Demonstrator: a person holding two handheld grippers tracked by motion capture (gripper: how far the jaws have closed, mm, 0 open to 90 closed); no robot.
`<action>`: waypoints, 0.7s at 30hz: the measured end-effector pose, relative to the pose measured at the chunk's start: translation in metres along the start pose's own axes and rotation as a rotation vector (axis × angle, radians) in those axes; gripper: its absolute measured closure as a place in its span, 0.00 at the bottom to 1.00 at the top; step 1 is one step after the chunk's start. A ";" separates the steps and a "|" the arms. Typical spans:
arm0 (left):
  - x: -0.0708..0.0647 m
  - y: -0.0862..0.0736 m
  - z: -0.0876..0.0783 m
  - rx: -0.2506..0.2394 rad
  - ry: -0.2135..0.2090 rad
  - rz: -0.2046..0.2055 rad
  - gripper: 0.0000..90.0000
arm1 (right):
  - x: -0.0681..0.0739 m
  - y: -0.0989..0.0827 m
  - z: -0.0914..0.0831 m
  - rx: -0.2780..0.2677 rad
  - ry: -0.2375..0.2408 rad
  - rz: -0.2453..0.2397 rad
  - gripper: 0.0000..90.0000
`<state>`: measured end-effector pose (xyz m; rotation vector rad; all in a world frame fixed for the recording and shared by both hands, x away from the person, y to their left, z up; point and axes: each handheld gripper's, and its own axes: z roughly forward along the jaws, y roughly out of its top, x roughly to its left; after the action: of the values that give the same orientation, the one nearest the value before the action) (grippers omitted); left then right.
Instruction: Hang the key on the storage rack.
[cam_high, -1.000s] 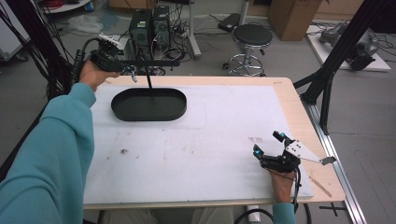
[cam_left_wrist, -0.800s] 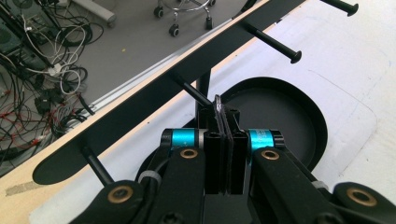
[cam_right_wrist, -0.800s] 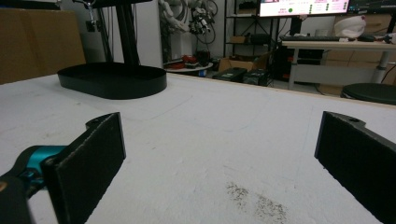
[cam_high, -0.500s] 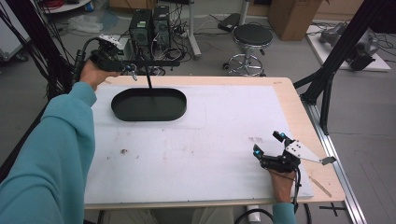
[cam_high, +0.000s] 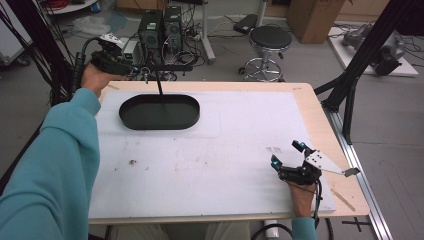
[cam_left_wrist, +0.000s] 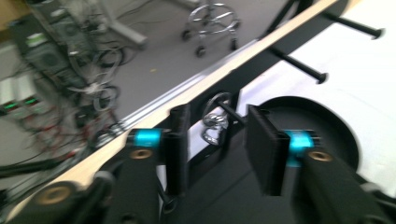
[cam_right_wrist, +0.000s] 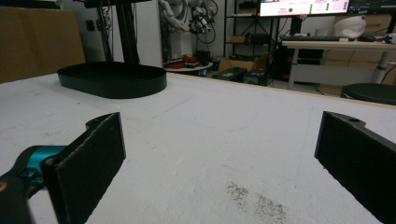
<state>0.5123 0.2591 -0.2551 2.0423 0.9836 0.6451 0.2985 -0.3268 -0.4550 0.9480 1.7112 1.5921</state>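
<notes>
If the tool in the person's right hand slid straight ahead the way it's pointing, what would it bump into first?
Bare white table lies ahead of the right tool; the black oval tray sits left of that line, so it would probably miss it, though depth is unclear.

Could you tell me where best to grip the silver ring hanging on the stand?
I'd pinch the ring's lower loop, which hangs free below its peg, jaws on its flat faces. Come in along the peg from its tip, so the ring can probably slide straight off.

Matt black plastic tray (cam_high: 159, 113), shiny metal ring (cam_left_wrist: 214, 122)
</notes>
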 end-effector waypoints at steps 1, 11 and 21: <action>-0.002 -0.001 -0.003 -0.022 -0.007 -0.011 0.59 | 0.000 0.000 0.000 0.001 0.000 -0.001 0.01; -0.028 -0.024 -0.029 -0.257 -0.106 0.033 0.02 | 0.000 0.000 0.001 0.008 0.003 0.003 0.01; -0.057 -0.096 -0.064 -0.445 -0.157 0.042 0.02 | -0.001 0.000 0.001 0.003 0.003 0.001 0.01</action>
<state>0.3935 0.2790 -0.3019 1.6920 0.6387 0.6480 0.2994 -0.3271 -0.4550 0.9484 1.7162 1.5928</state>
